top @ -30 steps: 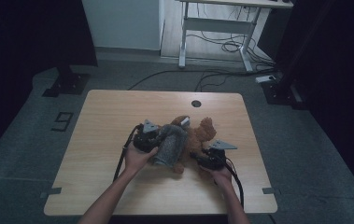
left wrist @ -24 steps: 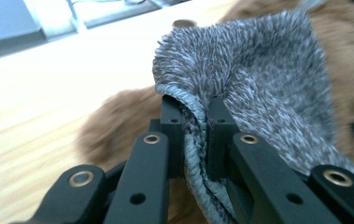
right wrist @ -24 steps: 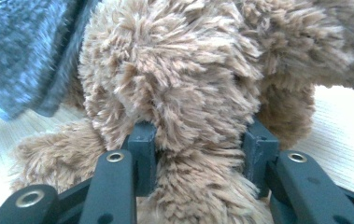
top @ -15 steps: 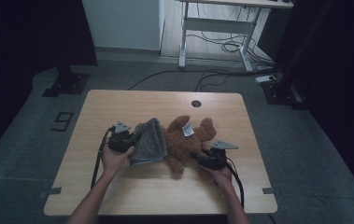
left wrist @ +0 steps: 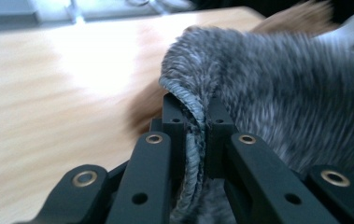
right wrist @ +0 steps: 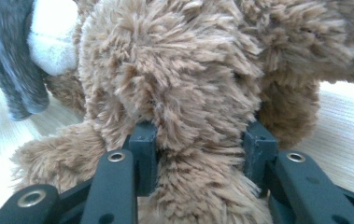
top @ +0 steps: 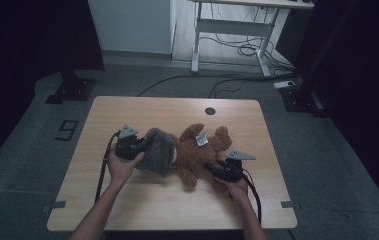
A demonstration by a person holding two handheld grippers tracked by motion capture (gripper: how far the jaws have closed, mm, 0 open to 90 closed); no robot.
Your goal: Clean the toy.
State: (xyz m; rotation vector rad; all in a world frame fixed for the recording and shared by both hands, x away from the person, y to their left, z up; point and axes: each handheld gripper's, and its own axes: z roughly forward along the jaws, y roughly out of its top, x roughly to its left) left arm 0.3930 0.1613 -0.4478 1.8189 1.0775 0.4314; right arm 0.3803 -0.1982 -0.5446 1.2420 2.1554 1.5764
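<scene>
A brown teddy bear (top: 197, 150) lies on the wooden table (top: 177, 112), a white tag on its upper side. A grey knitted garment (top: 158, 150) covers its left end. My left gripper (top: 142, 143) is shut on the ribbed hem of that grey garment (left wrist: 198, 116), which is pinched tight between the two black fingertips (left wrist: 173, 116). My right gripper (top: 212, 169) is shut on a furry limb of the teddy bear (right wrist: 188, 93); fur bulges out between its fingertips (right wrist: 143, 144). Part of the grey garment (right wrist: 6, 60) hangs at the upper left of the right gripper view.
A round cable hole (top: 210, 111) sits near the table's far edge. Behind the table stand a white desk frame (top: 229, 30) and loose cables on the floor. A black stand foot (top: 69, 90) rests at the left, another at the right.
My left gripper has moved to the left with the grey garment's hem, dragging the garment off the bear's middle toward its left end. The right gripper stays put on the bear.
</scene>
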